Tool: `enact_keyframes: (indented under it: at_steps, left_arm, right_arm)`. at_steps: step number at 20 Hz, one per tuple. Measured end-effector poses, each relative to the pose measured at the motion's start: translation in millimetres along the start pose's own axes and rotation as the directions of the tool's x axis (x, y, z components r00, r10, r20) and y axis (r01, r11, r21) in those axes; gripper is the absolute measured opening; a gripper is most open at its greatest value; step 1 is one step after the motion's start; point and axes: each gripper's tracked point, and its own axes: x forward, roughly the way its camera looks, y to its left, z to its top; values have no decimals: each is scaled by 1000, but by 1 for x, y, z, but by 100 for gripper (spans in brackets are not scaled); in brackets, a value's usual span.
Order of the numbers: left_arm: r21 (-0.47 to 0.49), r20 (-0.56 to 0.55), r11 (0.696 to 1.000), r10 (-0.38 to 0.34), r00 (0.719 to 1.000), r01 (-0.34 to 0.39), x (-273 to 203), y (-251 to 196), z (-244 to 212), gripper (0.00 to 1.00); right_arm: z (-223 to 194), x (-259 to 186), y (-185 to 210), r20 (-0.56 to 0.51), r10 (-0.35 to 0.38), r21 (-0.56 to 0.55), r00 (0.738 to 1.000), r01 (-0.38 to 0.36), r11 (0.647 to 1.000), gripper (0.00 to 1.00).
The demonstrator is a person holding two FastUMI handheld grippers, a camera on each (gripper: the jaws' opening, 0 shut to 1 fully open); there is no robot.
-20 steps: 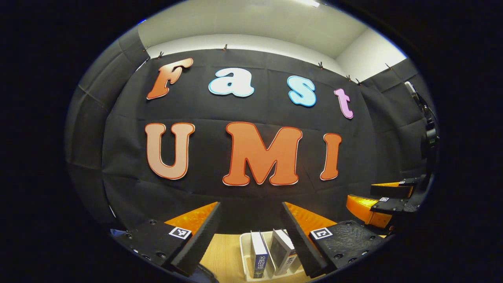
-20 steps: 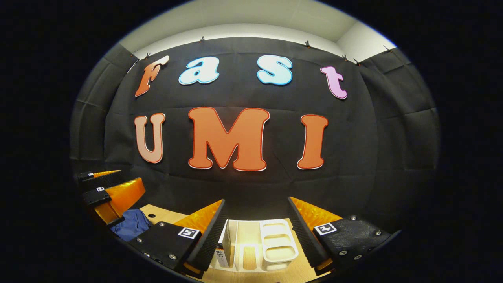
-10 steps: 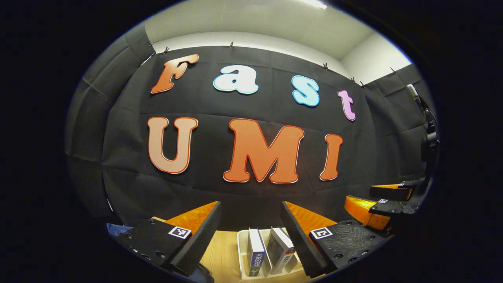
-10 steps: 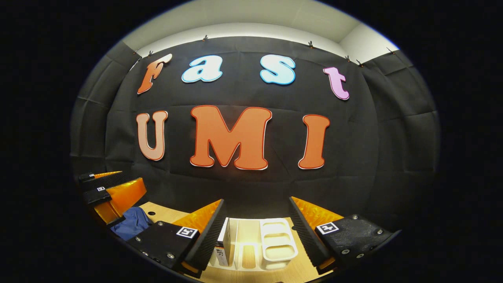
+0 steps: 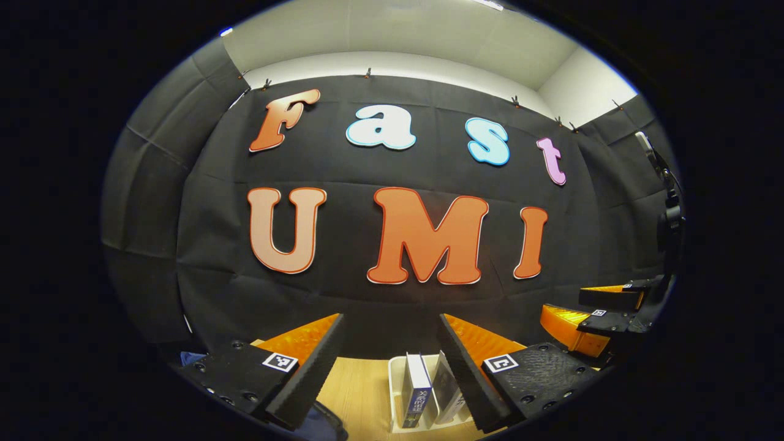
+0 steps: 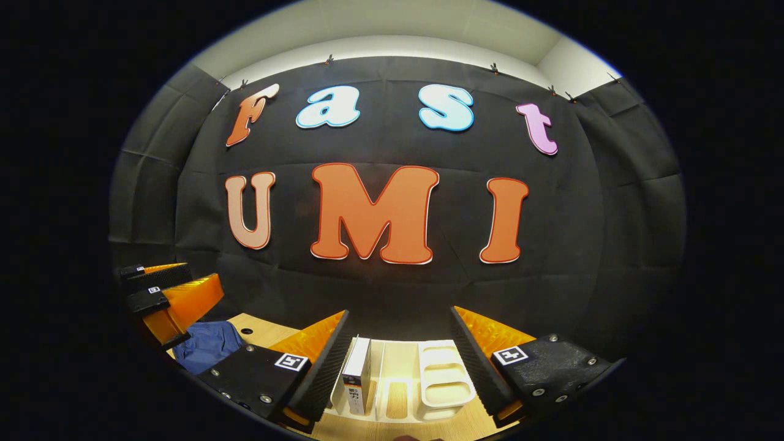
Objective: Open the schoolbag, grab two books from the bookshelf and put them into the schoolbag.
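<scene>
Both tools held level above the tabletop (image 5: 361, 386), fingers spread, gripping nothing. Left tool (image 5: 392, 361); right tool (image 6: 398, 355). Schoolbag (image 6: 205, 346) low at far left, nearer the left tool. Books (image 5: 418, 392) upright in white bookshelf (image 6: 444, 383), directly ahead below both tools, long axes vertical. Bag-opening judged pending.

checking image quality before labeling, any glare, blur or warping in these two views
Left gripper view: sharp, fisheye bends the wall seams, bookshelf and books dim at the bottom edge. Right gripper view: same warping, bookshelf brightly lit, nearly washed out; schoolbag in shadow.
</scene>
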Motion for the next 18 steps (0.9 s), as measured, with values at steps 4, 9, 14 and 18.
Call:
enact_keyframes:
  at_steps: [4, 9, 14, 18]
  left_arm:
    - [22, -10, 999, 36, 999, -35, -7, 14, -3, 94]
    - [35, -4, 998, 59, 998, -58, -13, 26, -1, 94]
    - [73, -61, 995, 75, 995, -70, -17, 37, -25, 92]
    - [121, -136, 990, 95, 986, -79, -19, 59, -56, 94]
  right_arm:
    - [0, 3, 6, -1, 5, 8, 1000, -5, 1000, 94]
    - [-3, 2, 25, -4, 64, 8, 998, -64, 998, 94]
    - [-19, 6, 27, -47, 55, 34, 997, -54, 998, 94]
    - [-28, 9, 26, -68, 45, 25, 997, -43, 999, 94]
